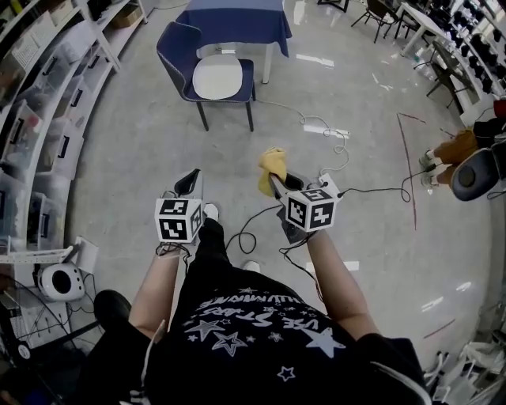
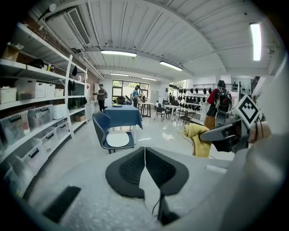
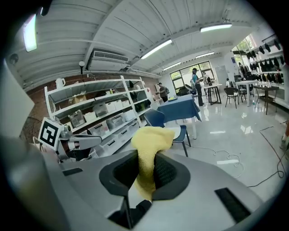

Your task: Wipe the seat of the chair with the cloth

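A dark blue chair [image 1: 207, 70] with a white seat pad [image 1: 217, 77] stands on the floor some way ahead of me, in front of a blue-draped table [image 1: 235, 17]. My right gripper [image 1: 274, 180] is shut on a yellow cloth [image 1: 273, 167], which bunches above the jaws and hangs between them in the right gripper view [image 3: 148, 155]. My left gripper [image 1: 190, 183] is held level beside it, its jaws pressed together with nothing in them [image 2: 144, 163]. Both grippers are well short of the chair [image 2: 110, 131], which also shows in the right gripper view [image 3: 168, 124].
Shelving with storage bins [image 1: 47, 119] lines the left side. A white cable and power strip [image 1: 326, 130] lie on the floor right of the chair. A black cable [image 1: 371, 190] trails from my right gripper. More tables and chairs [image 1: 431, 39] stand at the far right.
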Motion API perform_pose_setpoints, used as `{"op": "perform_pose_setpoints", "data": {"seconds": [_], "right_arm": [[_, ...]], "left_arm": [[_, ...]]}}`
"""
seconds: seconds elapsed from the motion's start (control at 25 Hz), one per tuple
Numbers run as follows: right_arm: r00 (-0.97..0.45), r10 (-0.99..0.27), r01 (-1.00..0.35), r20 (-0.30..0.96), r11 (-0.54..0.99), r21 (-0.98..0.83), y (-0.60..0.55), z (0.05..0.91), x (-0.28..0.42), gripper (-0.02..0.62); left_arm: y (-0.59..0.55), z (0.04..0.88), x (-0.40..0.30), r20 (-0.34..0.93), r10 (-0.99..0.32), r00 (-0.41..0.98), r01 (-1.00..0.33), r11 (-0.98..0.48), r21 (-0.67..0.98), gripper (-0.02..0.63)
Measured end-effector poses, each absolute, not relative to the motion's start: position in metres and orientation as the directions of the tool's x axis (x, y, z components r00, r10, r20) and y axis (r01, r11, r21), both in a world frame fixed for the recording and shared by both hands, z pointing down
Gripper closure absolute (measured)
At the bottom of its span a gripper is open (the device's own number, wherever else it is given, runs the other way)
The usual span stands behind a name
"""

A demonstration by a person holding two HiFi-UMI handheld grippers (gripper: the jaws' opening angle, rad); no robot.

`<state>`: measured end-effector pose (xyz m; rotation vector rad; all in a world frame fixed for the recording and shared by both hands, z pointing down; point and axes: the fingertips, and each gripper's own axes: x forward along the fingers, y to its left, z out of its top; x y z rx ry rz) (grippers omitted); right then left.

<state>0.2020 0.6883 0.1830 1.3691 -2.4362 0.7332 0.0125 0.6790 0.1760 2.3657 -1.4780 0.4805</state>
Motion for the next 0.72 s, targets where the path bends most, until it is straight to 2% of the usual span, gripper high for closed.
{"op": "perform_pose_setpoints", "data": {"seconds": [0.48,0.72], "right_arm": [[-0.474,-0.707,-0.880,0.524,0.374,-0.292,0.577,0.207,0.198,0.526],[-0.466,-0.689,-0.885,0.556,0.364,-0.290,0.473,0.212,0.151,0.525]], "left_arm": [[0.551,0.204,0.013,0.449,-0.749,0.487,-0.870,-0.461,0.175,0.584],[0.453,0.207,-0.033,0.468,-0.728,0.501,-0.861,-0.475,0.183,0.584]]}}
